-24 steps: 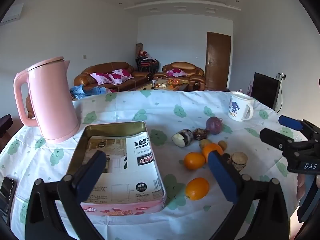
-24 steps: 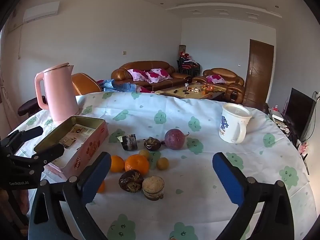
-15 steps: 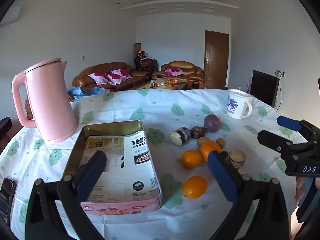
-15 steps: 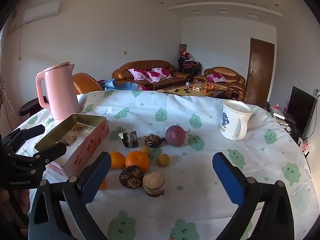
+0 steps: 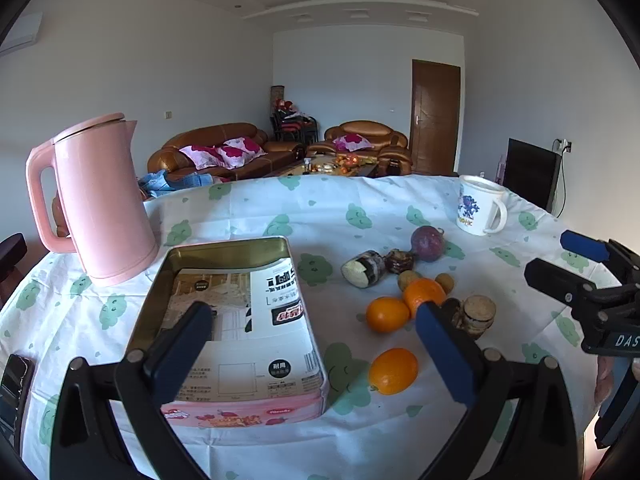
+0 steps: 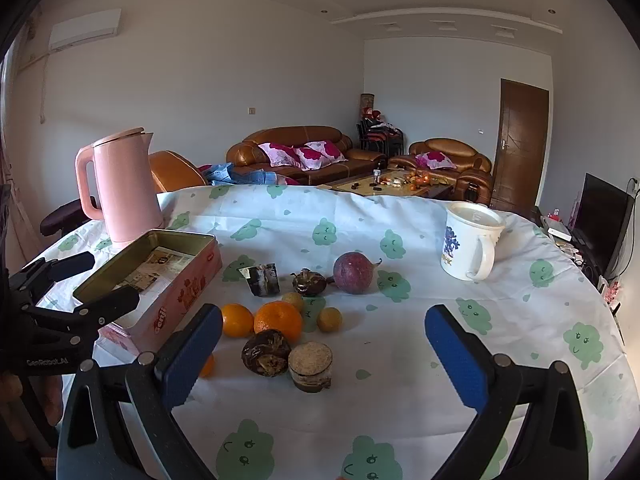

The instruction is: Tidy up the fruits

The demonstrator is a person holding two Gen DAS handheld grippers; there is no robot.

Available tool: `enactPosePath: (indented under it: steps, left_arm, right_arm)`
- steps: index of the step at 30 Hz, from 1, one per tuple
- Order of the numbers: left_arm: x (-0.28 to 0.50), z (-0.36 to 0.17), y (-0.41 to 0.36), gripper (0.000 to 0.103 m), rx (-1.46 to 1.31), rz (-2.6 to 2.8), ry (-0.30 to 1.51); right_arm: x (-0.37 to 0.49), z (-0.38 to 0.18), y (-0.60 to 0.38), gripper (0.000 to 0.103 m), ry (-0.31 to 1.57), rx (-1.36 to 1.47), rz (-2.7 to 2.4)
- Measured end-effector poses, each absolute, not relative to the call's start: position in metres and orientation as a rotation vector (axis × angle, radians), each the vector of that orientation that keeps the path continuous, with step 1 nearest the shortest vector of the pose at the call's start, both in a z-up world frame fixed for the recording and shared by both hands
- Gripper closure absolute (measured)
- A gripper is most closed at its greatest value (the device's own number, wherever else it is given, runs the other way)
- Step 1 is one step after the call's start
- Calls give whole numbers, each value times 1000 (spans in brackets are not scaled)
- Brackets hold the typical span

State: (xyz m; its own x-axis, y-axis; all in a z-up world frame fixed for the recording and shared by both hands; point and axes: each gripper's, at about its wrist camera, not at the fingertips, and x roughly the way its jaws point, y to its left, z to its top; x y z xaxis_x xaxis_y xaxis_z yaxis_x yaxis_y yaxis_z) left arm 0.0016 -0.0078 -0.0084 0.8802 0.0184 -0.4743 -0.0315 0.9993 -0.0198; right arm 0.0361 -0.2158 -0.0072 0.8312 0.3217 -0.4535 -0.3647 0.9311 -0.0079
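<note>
Both hand-held grippers are held with their blue-padded fingers spread wide apart, nothing between them.

From the left wrist view, the left gripper (image 5: 314, 354) is seen hovering above the near end of a rectangular pink-sided metal tin (image 5: 240, 320), whose inside is lined with printed paper. Beyond and to the left of the fingers a tall pink plastic kettle (image 5: 100, 200) stands upright, just beside the tin's far corner. To the right of the fingers the fruits are scattered on a white tablecloth with green cloud prints (image 5: 320, 208): one orange (image 5: 393, 371) lies nearest, a second orange (image 5: 387, 314) and a third orange (image 5: 424, 294) lie further on, touching each other, and a round purple passion fruit (image 5: 427, 243) is set beyond them. A white ceramic mug with a blue pattern (image 5: 478, 211) stands far to the right. The right gripper (image 5: 568, 266) is seen at the right edge.

From the right wrist view, the right gripper (image 6: 324, 354) is held above the tablecloth, with the fruit cluster ahead and towards its left finger. A dark wrinkled fruit (image 6: 266, 352) and a short brown cut-topped piece (image 6: 311, 366) lie closest, touching. The left gripper (image 6: 86, 280) is seen at the left, over the tin.
</note>
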Motion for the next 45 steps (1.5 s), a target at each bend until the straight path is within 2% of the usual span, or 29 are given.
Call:
enactPosePath:
  steps: [45]
  left_arm:
    - [0,-13,-13,0,5,25,504]
  right_arm:
    - [31,-5,-220,1,468,-89,334]
